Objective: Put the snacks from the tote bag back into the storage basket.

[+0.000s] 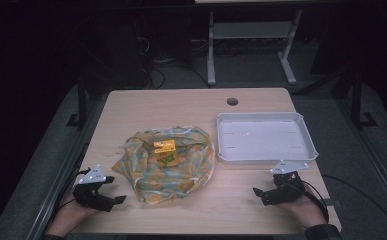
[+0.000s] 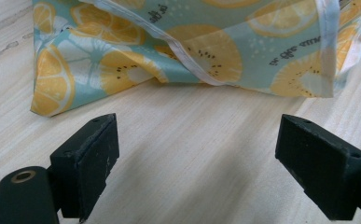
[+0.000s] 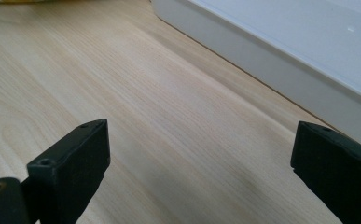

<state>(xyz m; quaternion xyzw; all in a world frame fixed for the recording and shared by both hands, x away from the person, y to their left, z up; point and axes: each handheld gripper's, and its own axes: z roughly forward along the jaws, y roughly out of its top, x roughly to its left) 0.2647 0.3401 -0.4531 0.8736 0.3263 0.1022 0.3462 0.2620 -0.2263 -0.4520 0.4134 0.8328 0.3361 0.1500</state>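
Where seen overhead, box [image 1: 165, 152] atop bag [image 1: 146, 160]

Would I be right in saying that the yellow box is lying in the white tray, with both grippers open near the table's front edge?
Not quite: the yellow box lies on the lemon-print bag, not in the white tray, as the high view shows. The left gripper and right gripper are indeed open.
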